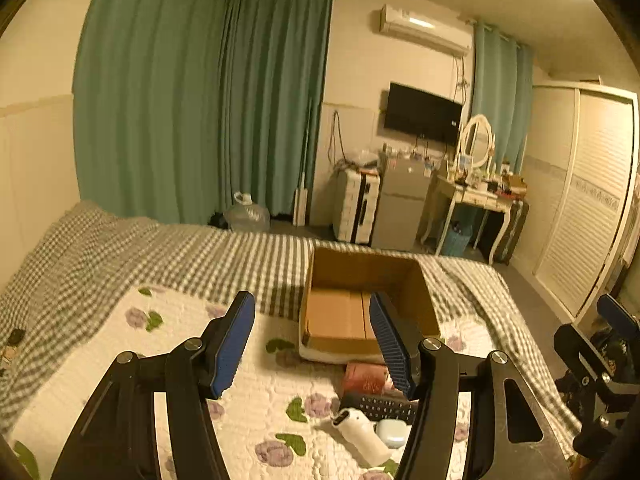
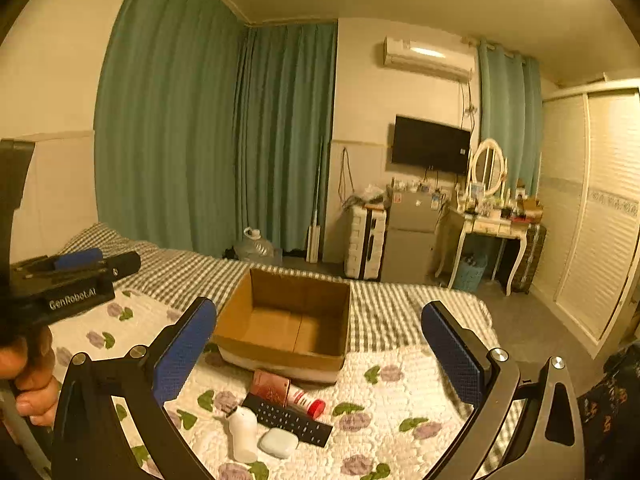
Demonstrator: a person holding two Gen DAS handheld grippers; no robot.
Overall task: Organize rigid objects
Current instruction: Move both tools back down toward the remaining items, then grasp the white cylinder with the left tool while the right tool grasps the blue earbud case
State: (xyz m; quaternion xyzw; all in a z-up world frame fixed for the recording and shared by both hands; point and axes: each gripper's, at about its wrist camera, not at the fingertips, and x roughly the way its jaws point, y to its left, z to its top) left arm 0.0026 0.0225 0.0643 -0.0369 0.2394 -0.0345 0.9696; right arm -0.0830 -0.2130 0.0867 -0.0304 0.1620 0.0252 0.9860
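Observation:
An open, empty cardboard box stands on the bed; it also shows in the left wrist view. In front of it lie a small red box, a tube with a red cap, a black remote, a white bottle and a pale blue case. In the left wrist view I see the red box, remote, white bottle and blue case. My left gripper and right gripper are open and empty, above the items.
A floral quilt covers the near bed over a checked blanket. Beyond the bed stand a suitcase, small fridge, dressing table and wardrobe. The left gripper's body shows at far left.

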